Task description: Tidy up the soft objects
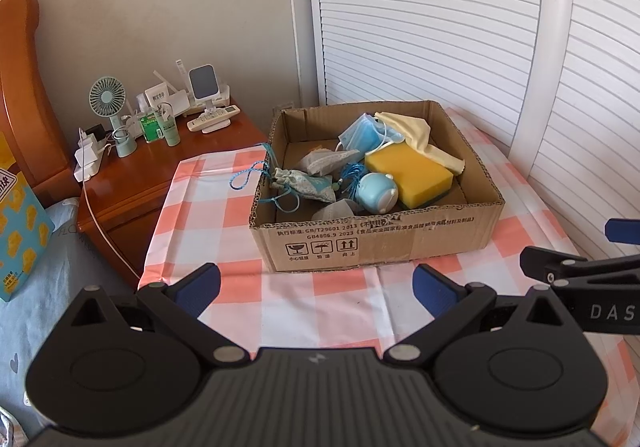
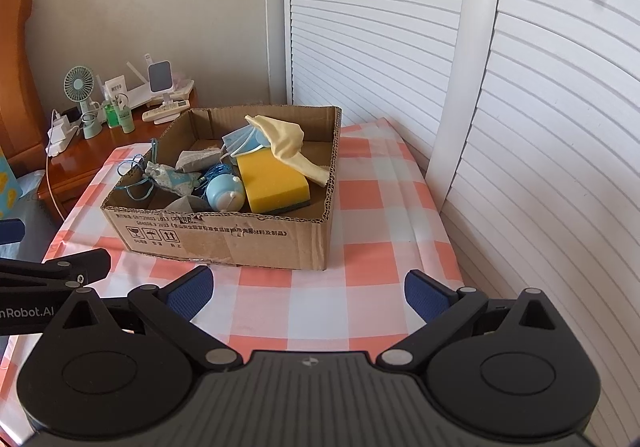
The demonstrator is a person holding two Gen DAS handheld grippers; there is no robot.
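An open cardboard box [image 1: 376, 239] [image 2: 224, 237] stands on the checked tablecloth. Inside lie a yellow sponge [image 1: 412, 173] [image 2: 274, 181], blue face masks [image 1: 366, 135] [image 2: 240, 139], a pale yellow cloth [image 1: 418, 131] [image 2: 286, 141], a round light-blue toy [image 1: 376, 191] [image 2: 224, 193] and small fabric pouches [image 1: 310, 185] [image 2: 176, 179] with blue cords. My left gripper [image 1: 318, 287] hovers open in front of the box, nothing between its fingers. My right gripper [image 2: 308, 291] is open too, near the box's right front corner. Each gripper shows at the edge of the other's view.
The pink-and-white checked table [image 1: 320, 311] [image 2: 380, 207] meets white louvred doors [image 1: 440, 27] [image 2: 540, 87] behind and to the right. A wooden nightstand [image 1: 160, 175] [image 2: 80, 155] at left holds a small fan [image 1: 108, 103], bottles, chargers and a remote. A bed lies at far left.
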